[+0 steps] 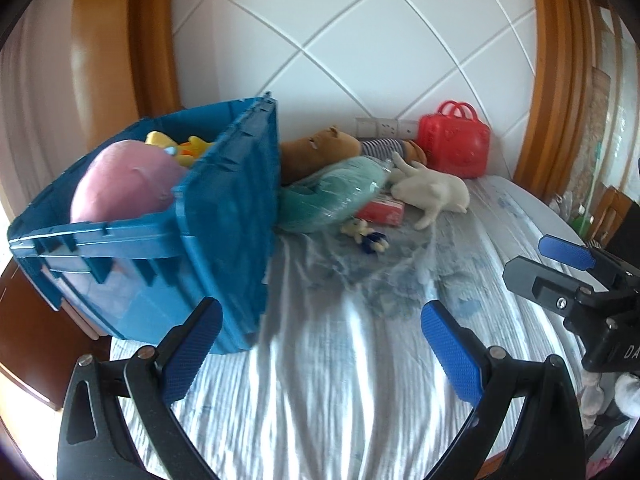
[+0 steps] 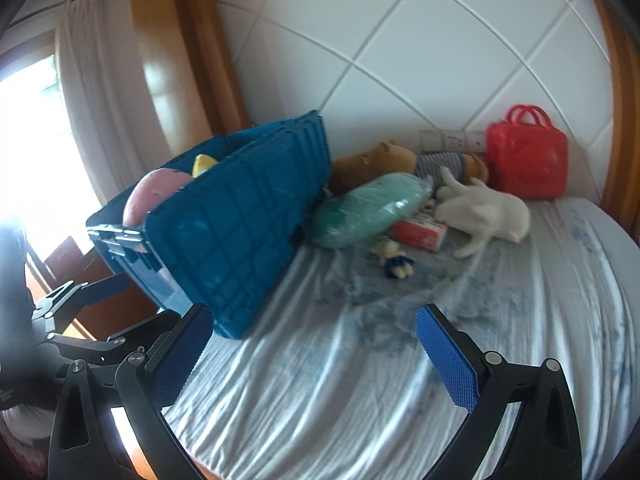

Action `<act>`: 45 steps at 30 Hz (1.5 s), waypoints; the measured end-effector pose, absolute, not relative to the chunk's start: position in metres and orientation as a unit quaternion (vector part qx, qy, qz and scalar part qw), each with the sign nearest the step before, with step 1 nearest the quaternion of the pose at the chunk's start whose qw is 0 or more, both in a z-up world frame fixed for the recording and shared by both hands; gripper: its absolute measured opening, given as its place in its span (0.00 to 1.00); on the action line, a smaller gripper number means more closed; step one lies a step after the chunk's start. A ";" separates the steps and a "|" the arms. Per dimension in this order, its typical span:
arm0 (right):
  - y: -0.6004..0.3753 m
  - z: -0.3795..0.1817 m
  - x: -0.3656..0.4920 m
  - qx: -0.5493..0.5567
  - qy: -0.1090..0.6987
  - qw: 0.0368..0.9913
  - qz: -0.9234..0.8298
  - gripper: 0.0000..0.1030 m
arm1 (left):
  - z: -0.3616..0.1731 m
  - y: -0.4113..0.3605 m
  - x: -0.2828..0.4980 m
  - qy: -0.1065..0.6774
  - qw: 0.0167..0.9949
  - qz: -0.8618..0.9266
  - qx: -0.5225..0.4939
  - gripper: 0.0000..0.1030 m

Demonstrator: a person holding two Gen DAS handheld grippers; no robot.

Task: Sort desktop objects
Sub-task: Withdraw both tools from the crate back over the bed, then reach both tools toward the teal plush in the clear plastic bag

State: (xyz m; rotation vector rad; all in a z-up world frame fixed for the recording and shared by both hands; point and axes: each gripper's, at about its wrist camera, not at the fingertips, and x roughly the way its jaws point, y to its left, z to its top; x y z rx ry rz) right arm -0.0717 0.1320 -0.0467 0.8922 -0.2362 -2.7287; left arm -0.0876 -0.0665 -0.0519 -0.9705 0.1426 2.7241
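Left hand-held gripper (image 1: 320, 354) jaws apart, nothing between them, hovering over the wrinkled bed sheet (image 1: 340, 380). Right hand-held gripper (image 2: 314, 356) same: jaws spread wide, empty, above the sheet.

Blue crate (image 1: 168, 240) sits on the bed's left side, just past the left gripper's fingers. Inside: pink plush (image 1: 120, 184) and yellow plush (image 1: 188, 146), both poking above the rim.

Loose items further up the bed, right of the crate: small keychain toy (image 1: 366, 236) alone on the sheet; teal wrapped cushion (image 1: 332, 192) touching the crate wall; red box (image 1: 382, 210) partly under the cushion; white plush (image 1: 434, 192) beside the box.

Behind those: brown plush (image 1: 316, 150), striped doll (image 1: 394, 148), red plastic case (image 1: 456, 142) against the white headboard (image 1: 360, 40).
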 end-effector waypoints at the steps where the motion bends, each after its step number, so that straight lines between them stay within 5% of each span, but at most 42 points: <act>1: 0.137 -0.047 -0.071 0.308 -0.085 0.125 -0.939 1.00 | -0.052 -0.062 -0.088 0.051 0.126 0.933 -0.333 0.98; 26: 0.230 -0.061 -0.145 0.357 -0.086 -0.015 -0.930 1.00 | -0.086 0.031 -0.212 0.038 0.229 0.893 -0.385 0.98; 45: 0.434 -0.110 -0.240 0.416 -0.064 0.029 -0.907 1.00 | -0.139 0.167 -0.266 0.000 0.140 0.880 -0.453 0.98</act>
